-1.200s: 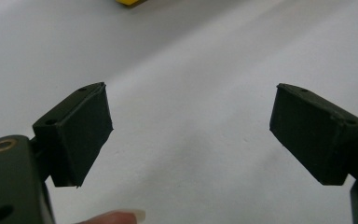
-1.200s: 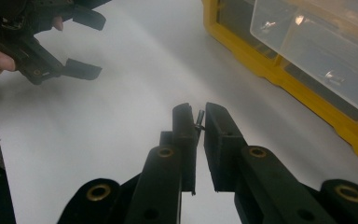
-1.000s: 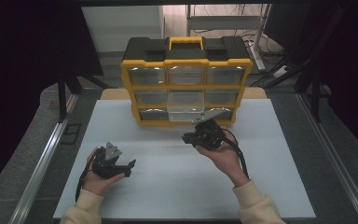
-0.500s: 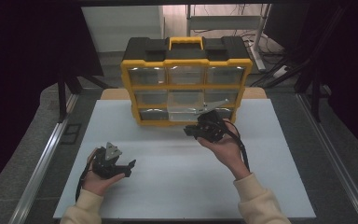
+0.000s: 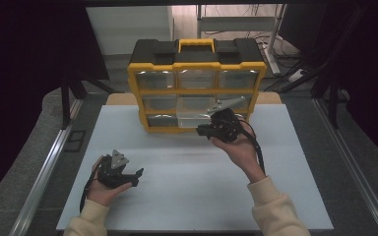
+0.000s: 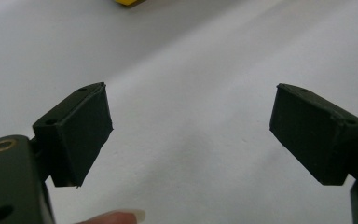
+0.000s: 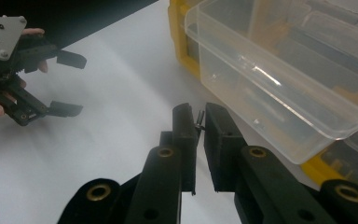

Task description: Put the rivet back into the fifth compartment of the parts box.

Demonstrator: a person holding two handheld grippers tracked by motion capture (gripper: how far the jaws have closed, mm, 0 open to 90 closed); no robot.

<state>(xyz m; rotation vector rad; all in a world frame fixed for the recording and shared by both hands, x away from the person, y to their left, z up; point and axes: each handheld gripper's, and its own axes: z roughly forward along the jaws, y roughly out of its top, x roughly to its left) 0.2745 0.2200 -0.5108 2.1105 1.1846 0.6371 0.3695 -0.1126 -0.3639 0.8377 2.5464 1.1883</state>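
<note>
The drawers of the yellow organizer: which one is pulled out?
The bottom-row middle drawer, clear plastic, sticks out toward the right gripper; the other drawers sit flush in the organizer.

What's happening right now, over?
Right gripper shut on a small dark part, beside the pulled-out clear drawer. Left gripper open, over bare table. Nothing in the way.

A lab or workshop: a white bench [image 5: 187, 196] on a metal frame [image 5: 44, 182], dark curtains [image 5: 29, 73], loose cables [image 5: 295, 73] behind, a parts organizer [image 5: 197, 78].

One organizer [image 5: 197, 69], nine drawers, two grippers.
</note>
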